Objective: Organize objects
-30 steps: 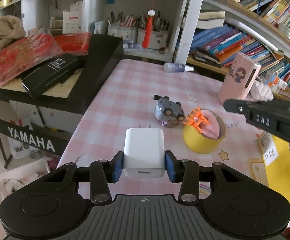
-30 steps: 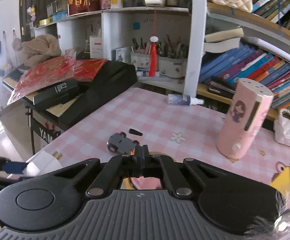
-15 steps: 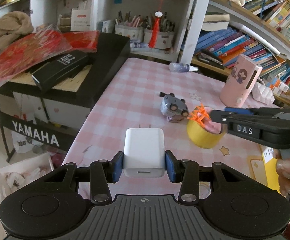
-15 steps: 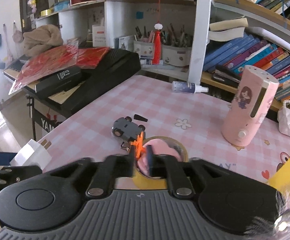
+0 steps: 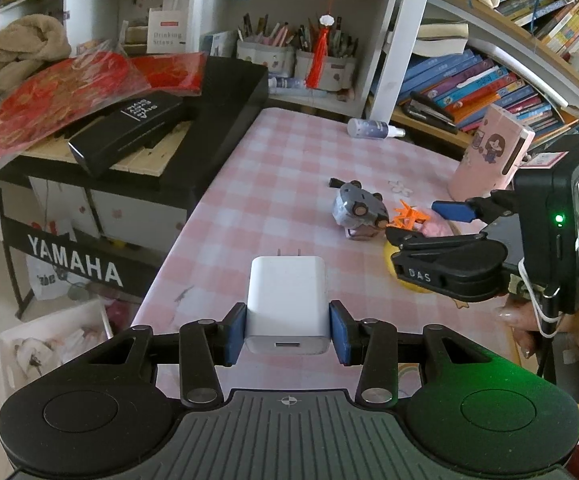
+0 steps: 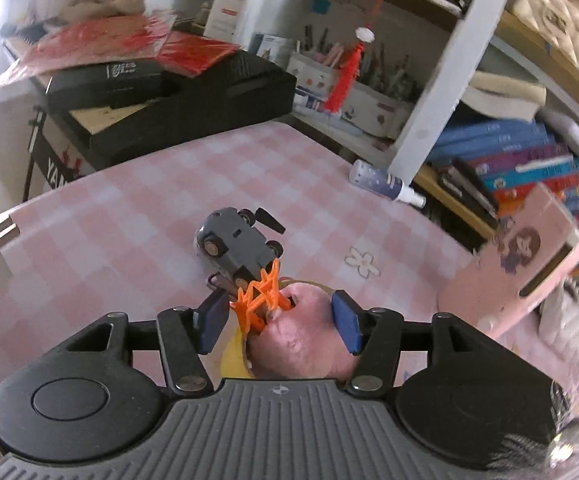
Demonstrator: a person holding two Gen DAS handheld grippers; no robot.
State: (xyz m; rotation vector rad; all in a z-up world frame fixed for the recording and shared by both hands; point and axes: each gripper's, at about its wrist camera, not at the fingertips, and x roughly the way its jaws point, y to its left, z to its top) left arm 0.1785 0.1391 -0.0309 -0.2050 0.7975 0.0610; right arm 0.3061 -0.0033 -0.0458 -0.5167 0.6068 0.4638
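Observation:
My left gripper [image 5: 287,330] is shut on a white USB charger [image 5: 287,304], held above the near edge of the pink checked table [image 5: 273,184]. My right gripper [image 6: 277,322] is open, its pads on either side of an orange plastic clip [image 6: 261,296] and a pink soft object [image 6: 305,332] that sit in a yellow tape roll [image 6: 231,358]. From the left wrist view the right gripper [image 5: 421,222] hovers over that roll [image 5: 393,260]. A grey toy car [image 6: 235,246] lies upside down just beyond.
A pink cartoon-printed device [image 5: 489,156] stands at the right. A small spray bottle [image 5: 371,128] lies at the table's far edge. A black Yamaha keyboard [image 5: 193,128] with red bags borders the left. Bookshelves [image 5: 489,80] rise behind.
My right gripper has opened and dropped forward over the tape roll, now straddling the orange clip and pink object. My left gripper still holds the charger, drawn back slightly.

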